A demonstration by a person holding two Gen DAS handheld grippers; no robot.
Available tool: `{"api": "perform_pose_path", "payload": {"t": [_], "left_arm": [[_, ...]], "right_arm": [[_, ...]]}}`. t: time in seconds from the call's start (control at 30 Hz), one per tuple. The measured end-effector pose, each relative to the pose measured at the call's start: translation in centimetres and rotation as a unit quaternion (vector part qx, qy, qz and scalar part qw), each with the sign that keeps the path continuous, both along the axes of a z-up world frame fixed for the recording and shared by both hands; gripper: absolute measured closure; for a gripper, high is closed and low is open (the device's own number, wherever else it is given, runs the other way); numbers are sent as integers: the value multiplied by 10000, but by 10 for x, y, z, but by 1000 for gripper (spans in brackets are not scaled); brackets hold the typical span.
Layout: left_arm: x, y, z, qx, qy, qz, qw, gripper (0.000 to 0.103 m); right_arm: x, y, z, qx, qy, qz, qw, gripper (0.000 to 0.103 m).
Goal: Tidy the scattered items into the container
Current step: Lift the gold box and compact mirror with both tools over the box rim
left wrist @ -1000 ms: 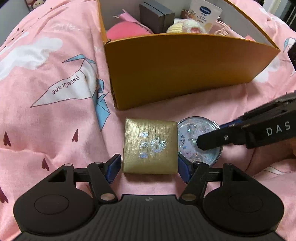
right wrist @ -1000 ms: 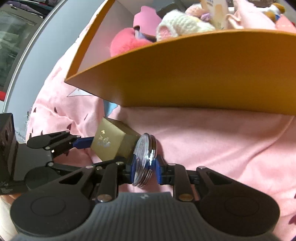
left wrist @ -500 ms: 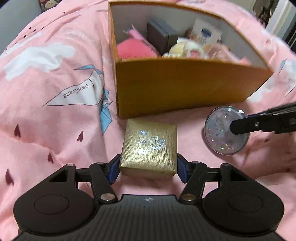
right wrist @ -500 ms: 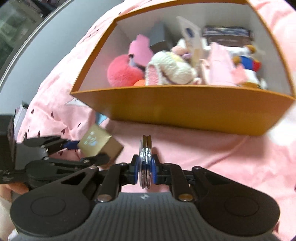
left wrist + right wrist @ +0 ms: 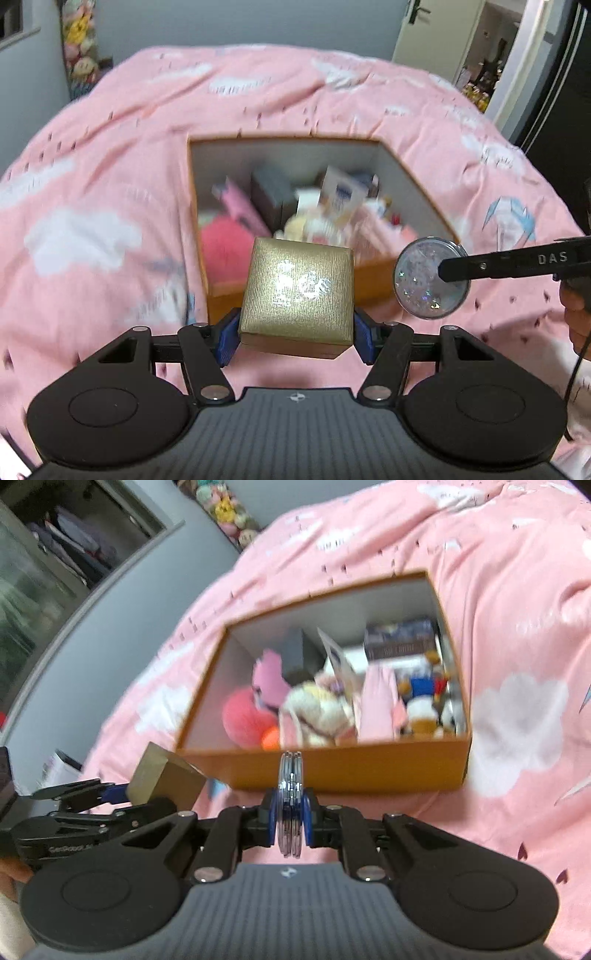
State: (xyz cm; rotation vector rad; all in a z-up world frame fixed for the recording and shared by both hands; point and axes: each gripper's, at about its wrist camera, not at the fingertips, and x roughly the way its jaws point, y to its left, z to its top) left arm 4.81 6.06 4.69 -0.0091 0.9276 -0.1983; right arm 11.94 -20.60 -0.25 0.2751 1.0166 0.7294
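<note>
My left gripper is shut on a gold gift box with a silver emblem, held in the air in front of the orange container. In the right wrist view the same gold box shows at the left, in front of the container. My right gripper is shut on a round clear glitter case, gripped edge-on by its flat faces. That glitter case hangs right of the gold box in the left wrist view, near the container's front right corner.
The container holds a red pompom, a knitted cream toy, a dark box, a card, pink items and small plush figures. It sits on a pink bedspread with cloud prints. A grey wall, plush toys and a doorway lie beyond.
Both grippers have risen off the bedspread with their loads. The gold box and the glitter case now hang level with the container's front rim, and its inside has come into view.
</note>
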Motion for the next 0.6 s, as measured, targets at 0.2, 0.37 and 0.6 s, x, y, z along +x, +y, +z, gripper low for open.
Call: {"api": "perform_pose_path", "payload": {"t": [0.2, 0.37, 0.6], "left_arm": [[44, -18, 24, 203, -388, -188, 9989, 32], [98, -28, 25, 141, -380, -250, 9989, 32], [184, -42, -5, 28, -32, -175, 9998, 33]], "right_arm": [[21, -9, 33, 94, -542, -226, 9982, 87], [49, -11, 42, -148, -818, -452, 9955, 87], [86, 2, 33, -573, -937, -547, 9924, 87]]}}
